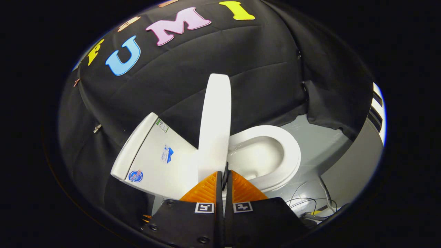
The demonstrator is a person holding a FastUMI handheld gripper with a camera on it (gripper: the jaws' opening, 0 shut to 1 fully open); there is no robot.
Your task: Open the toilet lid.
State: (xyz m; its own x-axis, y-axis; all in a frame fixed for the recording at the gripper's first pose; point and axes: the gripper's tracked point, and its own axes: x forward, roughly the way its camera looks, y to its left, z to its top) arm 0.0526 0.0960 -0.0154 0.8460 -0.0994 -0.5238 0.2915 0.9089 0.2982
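Observation:
The white toilet stands just ahead of me, tilted in my view. Its lid is raised and stands upright, seen nearly edge-on, between the tank and the uncovered seat ring. The bowl lies open below the seat. My gripper is shut, its fingers pressed together with nothing between them. The tips sit right at the lower edge of the raised lid, where it meets the seat.
Black cloth walls close in behind and beside the toilet. The floor is grey. Loose cables lie on it beyond the seat, near my fingers. A white slatted panel stands past the cloth's edge.

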